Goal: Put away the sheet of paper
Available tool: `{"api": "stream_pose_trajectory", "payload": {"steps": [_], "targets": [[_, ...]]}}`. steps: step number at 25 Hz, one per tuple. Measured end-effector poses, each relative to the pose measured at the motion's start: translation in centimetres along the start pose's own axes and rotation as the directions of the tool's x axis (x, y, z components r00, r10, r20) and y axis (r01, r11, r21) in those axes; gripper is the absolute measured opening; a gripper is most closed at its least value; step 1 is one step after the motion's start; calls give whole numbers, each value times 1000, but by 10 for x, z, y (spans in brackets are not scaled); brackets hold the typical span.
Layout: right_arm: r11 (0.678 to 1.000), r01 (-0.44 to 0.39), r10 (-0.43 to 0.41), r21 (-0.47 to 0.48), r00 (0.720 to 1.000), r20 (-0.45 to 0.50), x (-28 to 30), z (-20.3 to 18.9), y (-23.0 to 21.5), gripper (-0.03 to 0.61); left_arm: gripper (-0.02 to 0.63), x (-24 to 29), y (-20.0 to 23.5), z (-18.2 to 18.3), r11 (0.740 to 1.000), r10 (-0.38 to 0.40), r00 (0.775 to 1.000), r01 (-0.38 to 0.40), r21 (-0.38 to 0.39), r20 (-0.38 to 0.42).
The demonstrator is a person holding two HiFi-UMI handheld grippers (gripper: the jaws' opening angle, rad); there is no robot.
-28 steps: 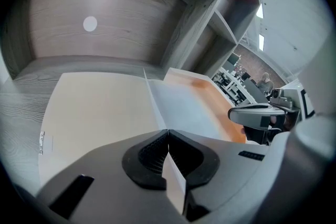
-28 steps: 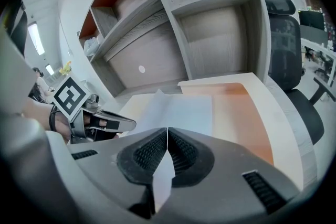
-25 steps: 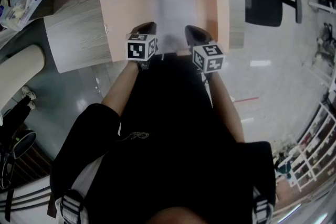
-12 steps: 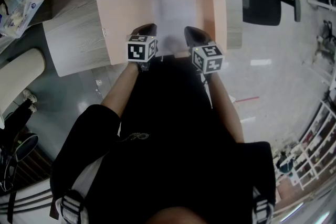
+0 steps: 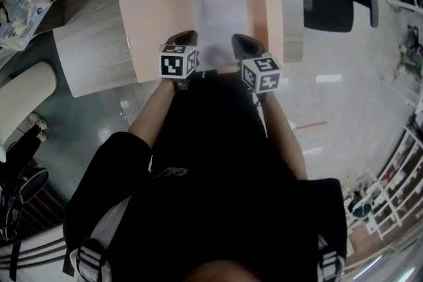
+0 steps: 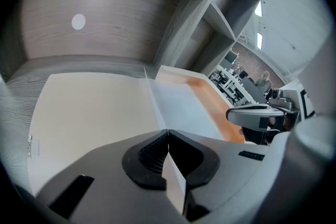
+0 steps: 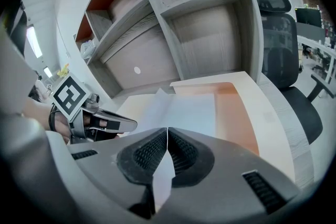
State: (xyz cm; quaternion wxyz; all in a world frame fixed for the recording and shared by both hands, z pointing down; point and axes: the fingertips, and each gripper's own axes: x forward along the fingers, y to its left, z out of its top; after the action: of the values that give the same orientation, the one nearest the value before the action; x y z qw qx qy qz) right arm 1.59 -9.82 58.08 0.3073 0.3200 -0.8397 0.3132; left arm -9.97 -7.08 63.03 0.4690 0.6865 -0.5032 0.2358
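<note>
At the far left of the head view lies the grey wood-grain desk. On it sits a peach folder, opened flat, with its left flap bare.

Just right of that flap, low in the middle of the frame, is the left gripper. In its own view the left gripper's jaws are pressed together on the near edge of the sheet of paper, and a white sliver of the sheet shows between the ribbed pads.

The sheet of paper is in the upper middle of the head view. It runs from the grippers away over the folder's fold and onto its right half.

The right gripper pinches the same near edge at the sheet's other corner. Its own view shows the right gripper's jaws clamped on the paper, with the folder's orange right side just beyond. Further right, off the desk, stands a dark office chair.

The step in hand looks like laying the sheet into the open folder, with both claws carrying it by its near edge. The next move probably calls for easing both hands forward evenly, so the paper lies square against the right half without buckling. After that both claws would let go and the left flap would be folded over. I cannot tell whether the right side has a pocket for the sheet.
</note>
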Motion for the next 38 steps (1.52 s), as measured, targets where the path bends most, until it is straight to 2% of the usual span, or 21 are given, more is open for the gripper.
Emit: {"api": "stream_pose_trajectory", "payload": {"steps": [38], "targets": [[1000,1,-1,-13,1000,11,-13,3,-12,21,46,20,-25,-4,999,-32,999,31,-36,-29]]}}
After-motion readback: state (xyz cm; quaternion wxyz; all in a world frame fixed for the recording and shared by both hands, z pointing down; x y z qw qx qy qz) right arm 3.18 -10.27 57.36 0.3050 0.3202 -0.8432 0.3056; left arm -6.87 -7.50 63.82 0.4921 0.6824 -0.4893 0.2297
